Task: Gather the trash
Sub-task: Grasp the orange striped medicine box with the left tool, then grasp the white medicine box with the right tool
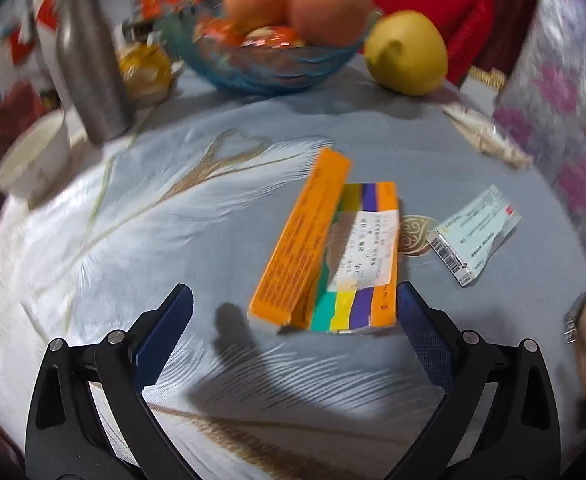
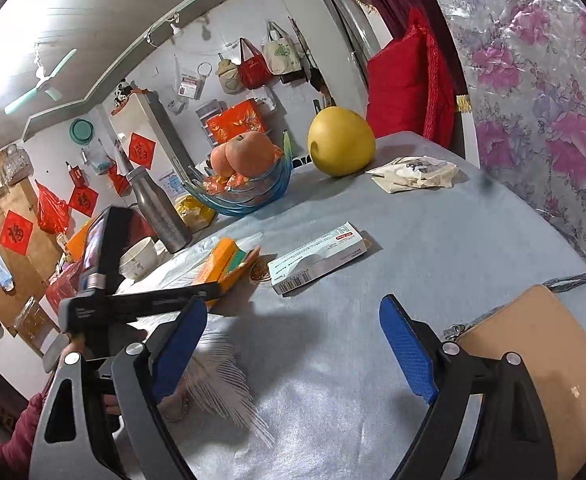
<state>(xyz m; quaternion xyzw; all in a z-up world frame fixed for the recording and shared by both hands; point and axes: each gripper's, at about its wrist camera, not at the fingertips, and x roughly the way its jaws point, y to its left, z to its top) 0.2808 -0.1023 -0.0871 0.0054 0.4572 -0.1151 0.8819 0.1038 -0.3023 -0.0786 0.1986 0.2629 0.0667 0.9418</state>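
1. The left gripper (image 1: 293, 312) tilts steeply down over the table, and the right gripper (image 2: 293, 344) points lower and flatter.
2. Both stand wide open and hold nothing. The orange box (image 1: 325, 248) lies just ahead of the left fingertips, and the white box (image 2: 319, 258) lies further on, well apart from the right ones.
3. The grey tablecloth (image 2: 433, 240) also carries a fruit bowl (image 2: 245, 196), a yellow pomelo (image 2: 341, 146) and a metal bottle (image 2: 159, 210).

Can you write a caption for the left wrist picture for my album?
Open left gripper nears an orange box on a striped box; fruit bowl behind.
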